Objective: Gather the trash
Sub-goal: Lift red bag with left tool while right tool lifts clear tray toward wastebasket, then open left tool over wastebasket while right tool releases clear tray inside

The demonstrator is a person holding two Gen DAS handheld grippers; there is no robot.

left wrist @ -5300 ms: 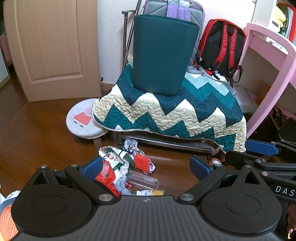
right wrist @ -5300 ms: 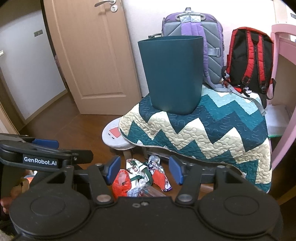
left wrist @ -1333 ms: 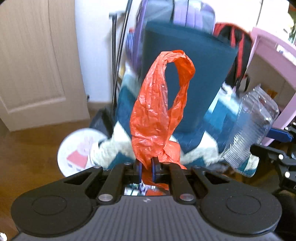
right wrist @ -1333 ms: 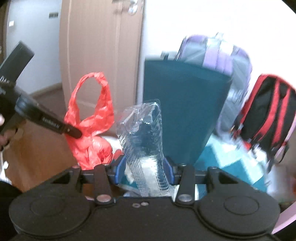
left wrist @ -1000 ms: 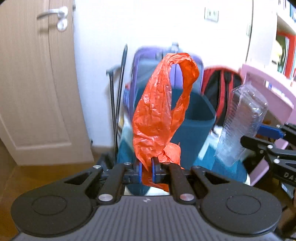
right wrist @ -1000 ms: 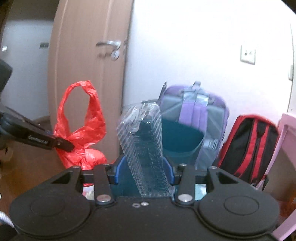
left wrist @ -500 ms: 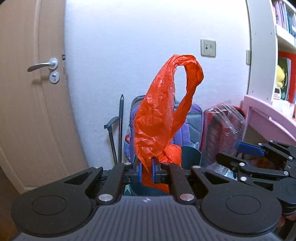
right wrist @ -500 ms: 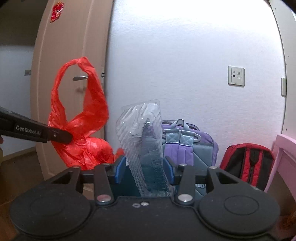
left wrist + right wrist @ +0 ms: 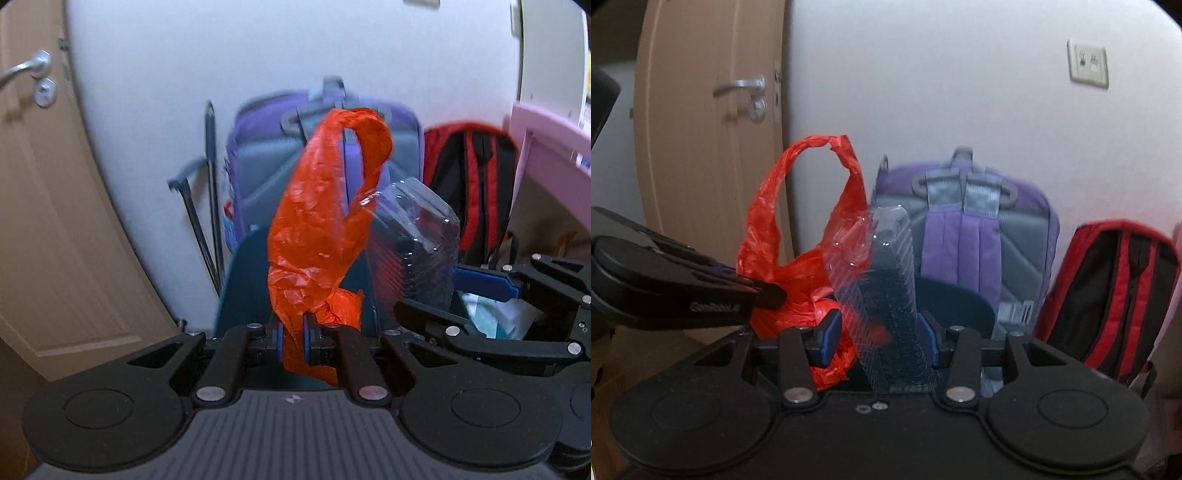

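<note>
My left gripper (image 9: 293,339) is shut on a crumpled red plastic bag (image 9: 321,229), whose handle loop stands up above the jaws. The right gripper (image 9: 881,339) is shut on a clear crushed plastic bottle (image 9: 886,295) that stands upright between its blue pads. Just beyond and below both lies the dark teal bin (image 9: 240,280), its rim (image 9: 960,299) showing behind the bottle. In the left wrist view the bottle (image 9: 413,251) and right gripper (image 9: 443,295) sit close on the right of the bag. Seen from the right wrist, the bag (image 9: 798,236) and left gripper (image 9: 772,295) are at the left.
A purple and grey backpack (image 9: 266,173) leans on the white wall behind the bin, with a red and black backpack (image 9: 476,177) to its right. A pink desk (image 9: 546,125) stands at the far right, a wooden door (image 9: 37,221) at the left, and dark poles (image 9: 210,206) beside the bin.
Both grippers have travelled toward the bin with bag and bottle still held. The bin and backpacks now look larger and nearer, and the bottle sits closer to the bag.
</note>
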